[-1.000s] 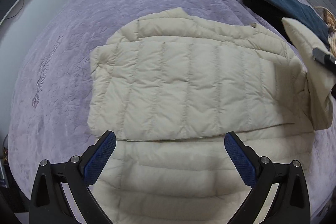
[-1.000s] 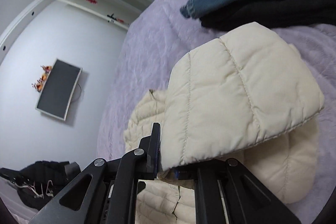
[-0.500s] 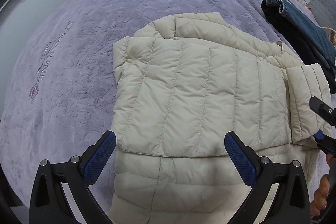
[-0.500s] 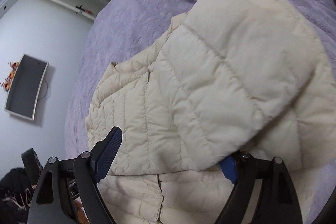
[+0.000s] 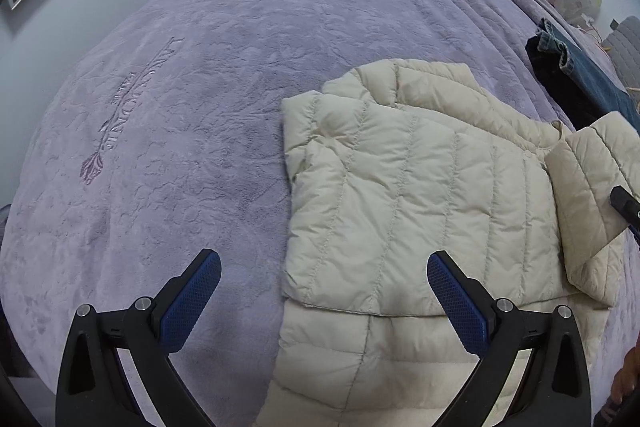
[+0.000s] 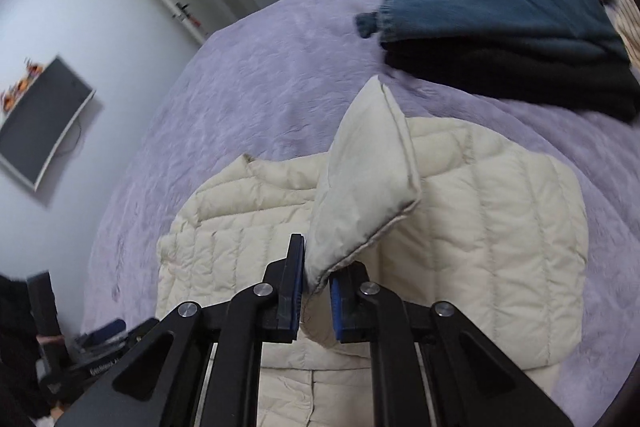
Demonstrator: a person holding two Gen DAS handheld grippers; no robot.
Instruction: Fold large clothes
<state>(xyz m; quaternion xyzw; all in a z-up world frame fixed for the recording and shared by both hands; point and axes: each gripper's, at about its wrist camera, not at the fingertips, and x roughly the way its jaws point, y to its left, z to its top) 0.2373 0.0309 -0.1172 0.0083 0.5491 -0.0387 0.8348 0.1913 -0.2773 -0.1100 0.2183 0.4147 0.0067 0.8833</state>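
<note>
1. The cream quilted puffer jacket [image 5: 404, 203] lies flat on the purple bedspread [image 5: 192, 131], toward the right of the left wrist view, with its collar pointing to the far side. One side is folded across the body, and a straight hem edge crosses near the bottom.
2. Its sleeve [image 6: 368, 183] stands lifted off the body, cuff end down, pinched near the cuff by the right gripper [image 6: 316, 287]. The blue pads sit narrowly apart, clamped on the fabric.
3. The left gripper [image 5: 324, 291] hovers with its jaws spread wide and nothing between them. One pad is above bare bedspread, the other above the jacket's lower edge.
4. Compared with half a second ago, the left wrist view has swung left, so the jacket now sits right of centre. The right gripper, then spread open around the sleeve, has closed on it and raised it.
5. Count: one jacket, two grippers.
6. Beyond the jacket, one pair of blue jeans [image 6: 492, 11] rests on one folded black garment [image 6: 512, 79] at the far side of the bed.
7. One dark wall-mounted screen [image 6: 40, 115] hangs on the white wall.
</note>
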